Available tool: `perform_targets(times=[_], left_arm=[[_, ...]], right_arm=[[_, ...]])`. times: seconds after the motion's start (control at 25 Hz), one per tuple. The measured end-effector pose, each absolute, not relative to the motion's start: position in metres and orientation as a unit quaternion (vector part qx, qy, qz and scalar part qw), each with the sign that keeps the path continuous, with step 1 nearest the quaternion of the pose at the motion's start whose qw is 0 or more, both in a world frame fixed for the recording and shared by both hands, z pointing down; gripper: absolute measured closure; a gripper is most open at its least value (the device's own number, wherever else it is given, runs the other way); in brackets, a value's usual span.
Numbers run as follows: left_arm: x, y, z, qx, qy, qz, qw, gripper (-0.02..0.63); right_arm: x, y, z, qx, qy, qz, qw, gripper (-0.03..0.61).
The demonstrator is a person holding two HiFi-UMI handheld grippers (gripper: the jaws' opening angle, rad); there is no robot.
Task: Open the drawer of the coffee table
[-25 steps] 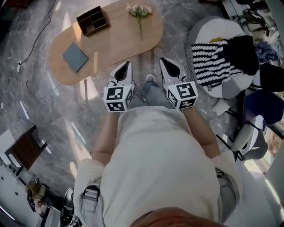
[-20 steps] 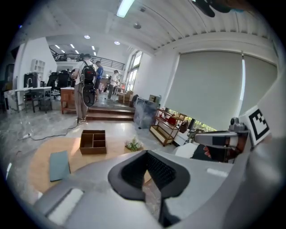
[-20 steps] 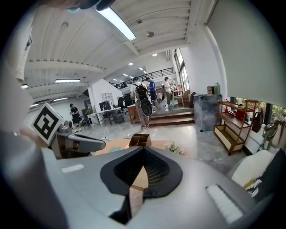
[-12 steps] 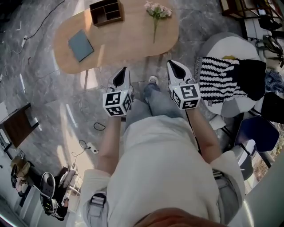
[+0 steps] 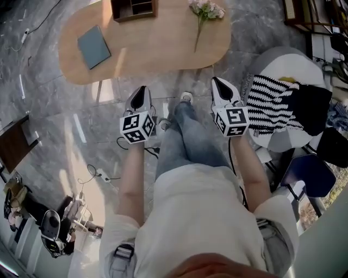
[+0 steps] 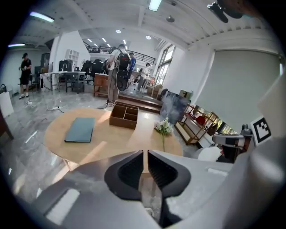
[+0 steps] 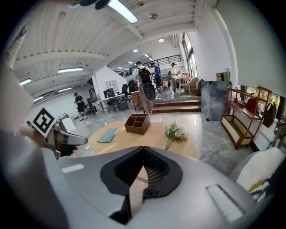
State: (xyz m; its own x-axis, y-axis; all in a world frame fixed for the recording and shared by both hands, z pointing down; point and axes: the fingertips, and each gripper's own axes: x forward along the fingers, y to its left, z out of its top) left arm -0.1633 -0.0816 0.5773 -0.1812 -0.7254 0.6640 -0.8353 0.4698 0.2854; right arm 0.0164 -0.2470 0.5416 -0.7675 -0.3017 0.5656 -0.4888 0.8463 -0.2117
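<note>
The oval wooden coffee table (image 5: 157, 54) stands on the marble floor ahead of the person; no drawer shows in any view. My left gripper (image 5: 141, 91) hangs short of the table's near edge, shut and empty. My right gripper (image 5: 219, 86) is level with it to the right, also shut with nothing in it. In the left gripper view the closed jaws (image 6: 145, 154) point at the table top (image 6: 107, 138). The right gripper view has its jaws (image 7: 143, 151) meeting in front of the table (image 7: 152, 134).
On the table lie a teal book (image 5: 93, 47), a brown divided box (image 5: 134, 8) and a flower sprig (image 5: 205, 12). A white seat with a striped cloth (image 5: 272, 103) stands right. Cables (image 5: 98, 176) lie on the floor left. People stand far behind.
Both grippers have sunk lower in front of the person, still short of the table. The table has slid toward the top of the head view. Both grippers stayed shut.
</note>
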Motion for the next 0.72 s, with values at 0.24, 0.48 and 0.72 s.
perform_targets(times=[0.24,0.48,0.72], left_arm=[[-0.176,-0.066,0.644,0.481,-0.768,0.084,0.415,0.57],[-0.187,-0.047,0.714,0.475,-0.761,0.087,0.434,0.481],[-0.192,-0.05,0.774,0.531,-0.73,0.141,0.408,0.296]], right_arm=[[0.025,-0.25,0.608,0.21,-0.915,0.181,0.294,0.572],[0.029,-0.246,0.679,0.209,-0.901,0.203,0.322,0.509],[0.036,-0.249,0.74,0.212,-0.888,0.199,0.357,0.419]])
